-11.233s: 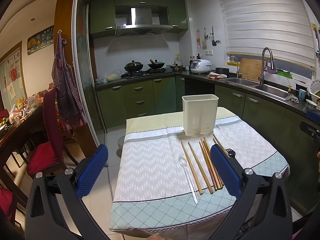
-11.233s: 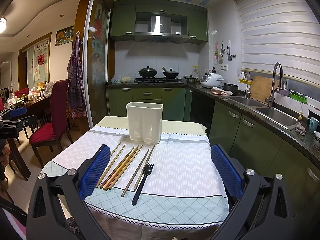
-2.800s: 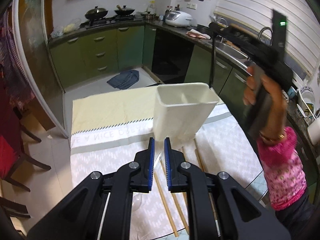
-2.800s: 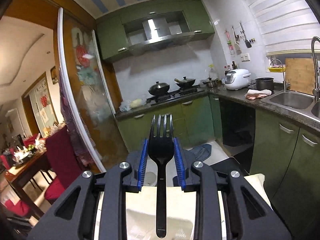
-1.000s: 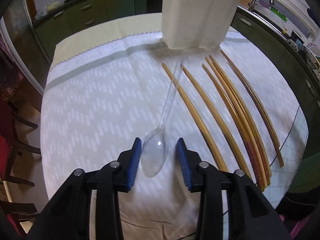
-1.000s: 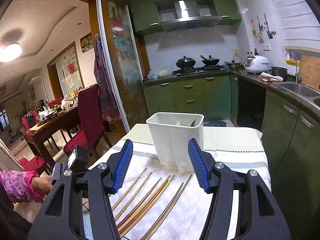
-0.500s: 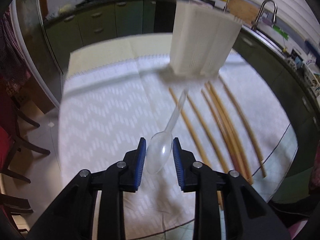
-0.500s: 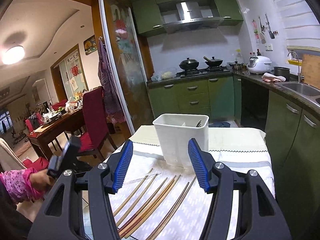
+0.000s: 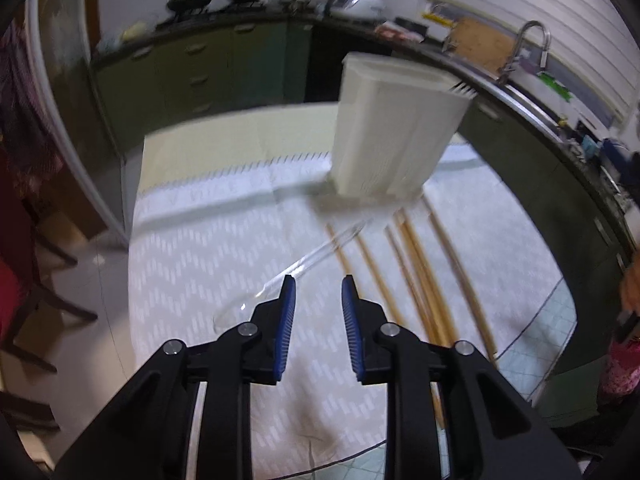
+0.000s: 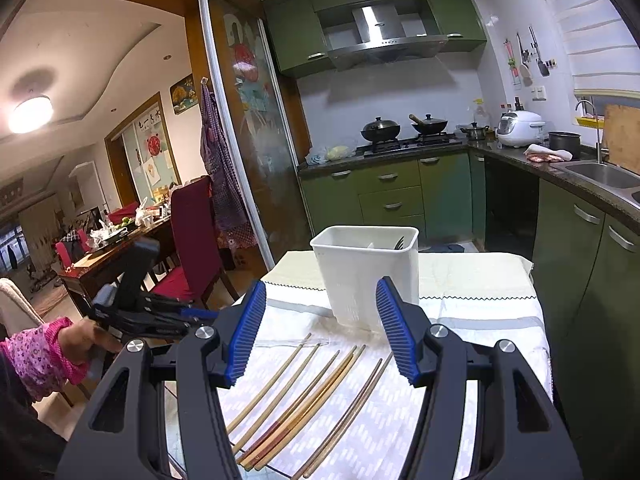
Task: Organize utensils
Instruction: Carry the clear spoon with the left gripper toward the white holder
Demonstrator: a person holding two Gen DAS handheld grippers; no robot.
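Note:
A clear plastic spoon [image 9: 280, 276] lies slanted on the white tablecloth [image 9: 200, 264], its bowl just left of my left finger. My left gripper [image 9: 318, 280] hovers above the cloth with its jaws closing and nothing between the blue pads. Several wooden chopsticks [image 9: 416, 264] lie to the right of it, before the white utensil caddy [image 9: 396, 136]. In the right wrist view the caddy [image 10: 368, 272] holds a black fork [image 10: 400, 243]. My right gripper [image 10: 320, 320] stands open and empty in front of the caddy, above the chopsticks [image 10: 304, 392]. At the left of that view is my left gripper [image 10: 160, 320].
A person's hand in a pink sleeve [image 10: 44, 356] holds the left gripper off the table's left side. Dark red chairs [image 10: 192, 232] stand to the left. Green cabinets and a counter with a sink [image 10: 600, 176] run along the right. The table's near edge is close below.
The left gripper has risen and its jaws have narrowed. The spoon bowl, between the pads half a second ago, now lies outside them to the left. The right gripper has kept still.

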